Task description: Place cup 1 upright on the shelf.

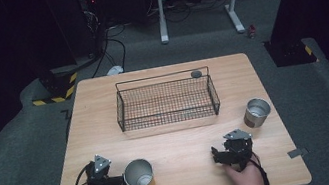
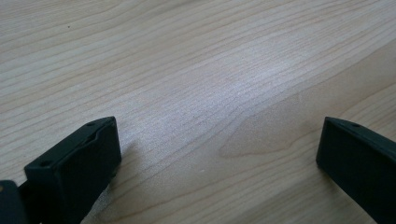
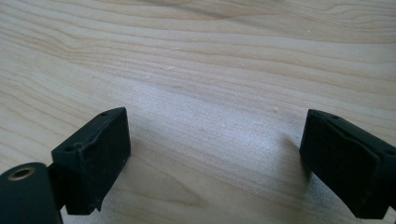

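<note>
Near the table's front left, a person's hand holds my left gripper (image 1: 104, 178), tilted down at the wood. In the left gripper view it (image 2: 217, 128) is open, with bare wood between its jaws. A metal cup (image 1: 139, 173) stands just to its right, close to it, open end up. At the front right, the other hand holds my right gripper (image 1: 232, 153), also open (image 3: 217, 116) over bare wood. A second metal cup (image 1: 257, 112) stands farther back at the right, apart from that gripper.
A black wire basket (image 1: 167, 103) sits in the middle of the wooden table (image 1: 181, 145), toward the back. A small dark round thing (image 1: 196, 73) lies at its back right corner. Grey floor, cables and a white stand lie beyond the table.
</note>
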Demonstrator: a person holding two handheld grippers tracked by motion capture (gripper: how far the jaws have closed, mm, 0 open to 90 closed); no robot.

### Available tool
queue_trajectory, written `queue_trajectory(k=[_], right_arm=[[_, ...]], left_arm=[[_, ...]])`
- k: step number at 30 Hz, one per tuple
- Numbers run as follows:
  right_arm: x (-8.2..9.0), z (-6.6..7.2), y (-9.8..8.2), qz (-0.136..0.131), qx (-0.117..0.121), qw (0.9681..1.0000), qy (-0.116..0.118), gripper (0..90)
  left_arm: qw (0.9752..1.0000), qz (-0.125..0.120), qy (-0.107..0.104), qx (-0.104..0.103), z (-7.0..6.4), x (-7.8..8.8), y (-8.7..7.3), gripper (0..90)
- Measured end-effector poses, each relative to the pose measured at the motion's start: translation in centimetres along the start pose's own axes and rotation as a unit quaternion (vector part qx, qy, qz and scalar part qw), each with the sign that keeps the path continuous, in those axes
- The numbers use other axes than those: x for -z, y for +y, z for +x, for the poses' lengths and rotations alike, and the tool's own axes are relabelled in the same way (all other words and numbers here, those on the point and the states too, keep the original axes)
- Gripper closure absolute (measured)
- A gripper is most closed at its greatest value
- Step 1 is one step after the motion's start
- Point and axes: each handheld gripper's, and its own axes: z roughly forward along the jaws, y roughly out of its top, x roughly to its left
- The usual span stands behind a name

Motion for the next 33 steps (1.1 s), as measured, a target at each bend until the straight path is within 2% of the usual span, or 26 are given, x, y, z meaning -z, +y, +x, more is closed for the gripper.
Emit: queue_trajectory(k=[20, 33], right_arm=[[0.04, 0.02, -0.05, -0.001, 0.008, 1.0000, 0.006, 8.4], [0.04, 0.03, -0.05, -0.001, 0.007, 1.0000, 0.006, 8.4]], left_arm=[[1.0000, 0.000, 0.008, 0.004, -0.09, 0.25, -0.19, 0.9], [0.9999, 0.008, -0.008, 0.001, 0.29, 0.45, 0.02, 2.0]])
